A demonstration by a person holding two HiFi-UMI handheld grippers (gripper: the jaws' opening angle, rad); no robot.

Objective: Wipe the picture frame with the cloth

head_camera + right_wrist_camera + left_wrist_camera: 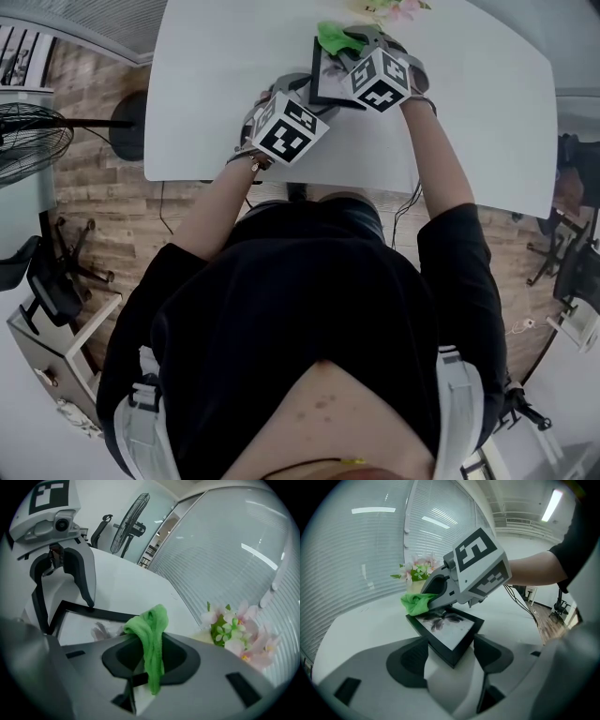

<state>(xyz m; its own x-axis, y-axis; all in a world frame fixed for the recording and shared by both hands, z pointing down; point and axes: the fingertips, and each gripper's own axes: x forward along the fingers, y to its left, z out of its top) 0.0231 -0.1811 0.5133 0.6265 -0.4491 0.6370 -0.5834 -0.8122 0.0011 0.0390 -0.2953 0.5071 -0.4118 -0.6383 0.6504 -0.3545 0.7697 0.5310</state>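
My left gripper [450, 649] has its jaws spread wide and clasped across the near corner of the picture frame [452, 627], which lies on the white worktop [216, 84]. My right gripper [152, 656] has its jaws clenched on the green cloth [152, 625] (a fold droops over between them). The cloth sits at the frame's far corner, touching the glass there, with pink flowers [239, 630] just beyond it.
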